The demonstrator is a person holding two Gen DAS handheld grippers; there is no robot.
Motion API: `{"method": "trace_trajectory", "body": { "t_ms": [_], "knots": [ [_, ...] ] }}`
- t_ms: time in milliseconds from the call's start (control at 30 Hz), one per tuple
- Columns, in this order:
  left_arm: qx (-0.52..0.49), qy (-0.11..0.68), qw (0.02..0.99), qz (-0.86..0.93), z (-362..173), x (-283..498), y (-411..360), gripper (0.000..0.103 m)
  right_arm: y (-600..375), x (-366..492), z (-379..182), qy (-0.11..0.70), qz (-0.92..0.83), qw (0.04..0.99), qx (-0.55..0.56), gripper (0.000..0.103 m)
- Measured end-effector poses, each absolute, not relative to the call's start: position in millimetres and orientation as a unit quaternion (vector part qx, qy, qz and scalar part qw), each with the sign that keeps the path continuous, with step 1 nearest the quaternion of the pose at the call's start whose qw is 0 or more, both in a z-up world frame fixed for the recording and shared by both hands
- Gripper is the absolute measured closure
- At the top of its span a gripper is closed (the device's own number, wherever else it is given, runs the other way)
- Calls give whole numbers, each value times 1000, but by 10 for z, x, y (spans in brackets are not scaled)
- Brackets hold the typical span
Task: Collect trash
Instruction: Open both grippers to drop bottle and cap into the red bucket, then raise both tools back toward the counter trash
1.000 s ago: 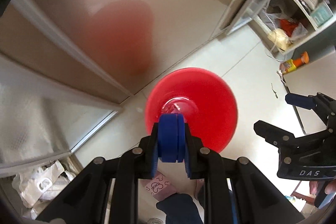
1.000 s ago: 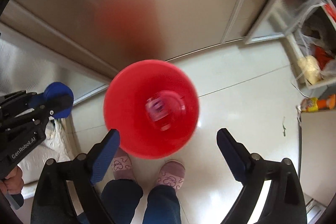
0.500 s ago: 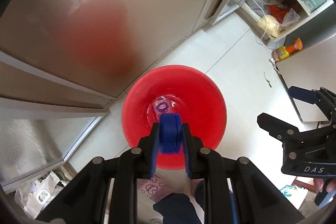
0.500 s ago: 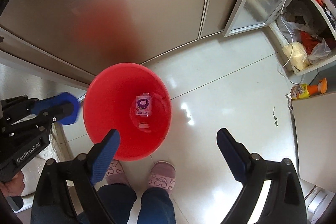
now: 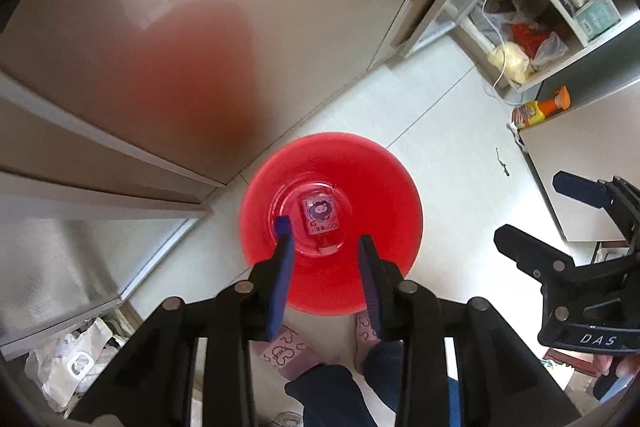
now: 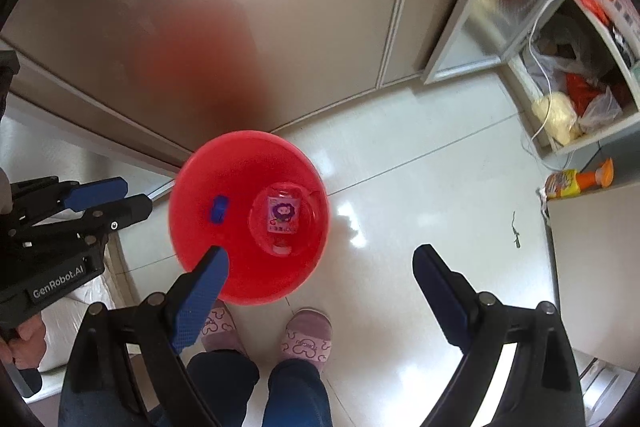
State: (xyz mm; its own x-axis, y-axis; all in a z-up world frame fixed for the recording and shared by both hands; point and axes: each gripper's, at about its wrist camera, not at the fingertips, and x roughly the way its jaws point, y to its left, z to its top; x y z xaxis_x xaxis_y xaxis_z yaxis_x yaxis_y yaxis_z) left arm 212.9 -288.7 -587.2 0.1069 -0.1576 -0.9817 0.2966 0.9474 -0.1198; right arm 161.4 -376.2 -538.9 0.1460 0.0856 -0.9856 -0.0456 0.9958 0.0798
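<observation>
A red bucket point(image 5: 384, 195) point(image 6: 224, 167) stands on the pale tiled floor below both grippers. A small carton with a purple label point(image 5: 319, 213) point(image 6: 283, 215) lies flat at its bottom. A little blue piece point(image 5: 282, 225) point(image 6: 219, 209) shows loose inside the bucket's mouth, apart from any finger. My left gripper point(image 5: 325, 241) point(image 6: 134, 195) points down over the bucket; its jaws are opening and nothing is between them. My right gripper point(image 6: 320, 255) point(image 5: 530, 207) hangs wide open to the right of the bucket with nothing in it.
A person's feet in pink slippers point(image 6: 306, 333) stand just in front of the bucket. Cabinet doors rise behind it. At the right are an orange spray bottle point(image 6: 576, 181), a shelf with bags point(image 6: 568, 99) and a dark scrap point(image 6: 516, 231) on the floor. A white plastic bag point(image 5: 68, 367) lies at the lower left.
My left gripper's jaws, pressed together before, have parted, and a small blue piece now shows loose in the bucket. The carton, blurred a second ago, lies still. The bucket looks smaller.
</observation>
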Motion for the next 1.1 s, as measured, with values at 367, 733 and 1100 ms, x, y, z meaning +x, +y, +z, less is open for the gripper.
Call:
{"method": "trace_trajectory", "body": {
  "t_ms": [367,733,1100],
  "knots": [
    [34,605,785,-129,-4196,1813,-2379,43,-3425,1517,-3943,618,77,782,-24,10],
    [-14,537,840,-71,-2371,1453,-1864,20,-2968,1444,-2070,570,133,809,-49,10],
    [-66,480,872,70,-1339,1118,-861,20,-1955,1487,-1048,469,215,844,-145,10]
  ]
}}
